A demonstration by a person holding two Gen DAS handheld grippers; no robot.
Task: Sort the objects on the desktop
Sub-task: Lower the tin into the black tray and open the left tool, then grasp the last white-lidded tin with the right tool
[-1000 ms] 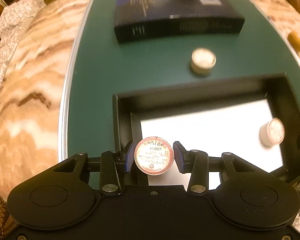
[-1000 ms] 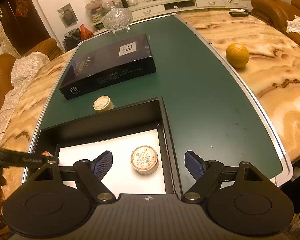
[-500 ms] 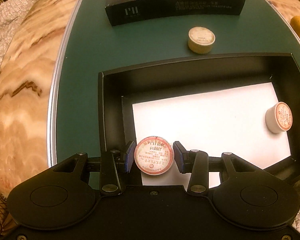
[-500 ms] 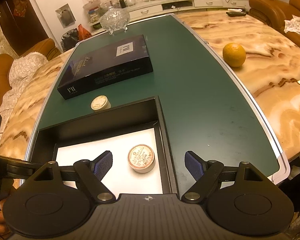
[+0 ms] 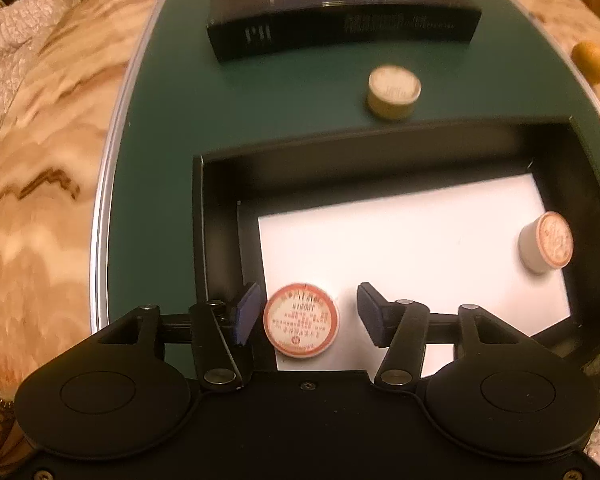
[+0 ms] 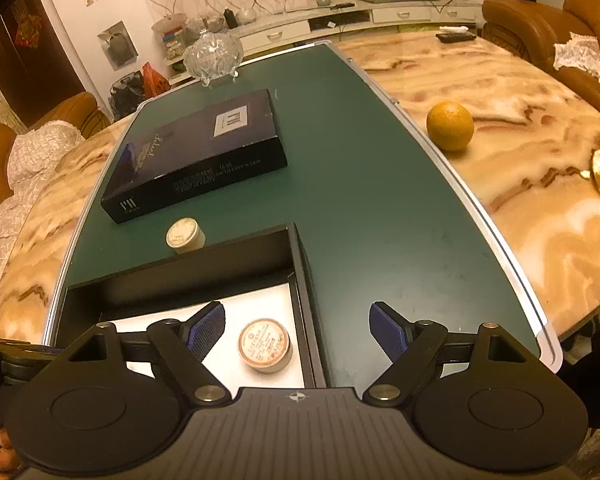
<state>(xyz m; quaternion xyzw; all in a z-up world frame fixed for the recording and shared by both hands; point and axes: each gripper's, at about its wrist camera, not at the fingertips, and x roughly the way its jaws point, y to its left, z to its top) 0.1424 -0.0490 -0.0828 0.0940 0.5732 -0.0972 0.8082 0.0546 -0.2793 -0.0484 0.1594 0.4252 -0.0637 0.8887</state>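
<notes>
Lying beyond the black open box (image 5: pixel 198 240), the cream round jar (image 5: pixel 394 91) sits at one o'clock from the left tongs (image 5: pixel 306 316). Both the left and the right tongs (image 6: pixel 298 330) are open and grip nothing.

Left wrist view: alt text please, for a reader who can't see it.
The left gripper, fingers open, flanks a red-rimmed round tin on the white liner of a black tray. A second tin lies on its side at right; a cream tin sits beyond.

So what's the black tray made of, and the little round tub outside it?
The black tray looks like matte cardboard or thin board: straight thin walls, sharp corners, no shine, with a white paper-like sheet inside. The little round tub looks like cream plastic or coated card with a paper label on top; blur leaves that open.
</notes>
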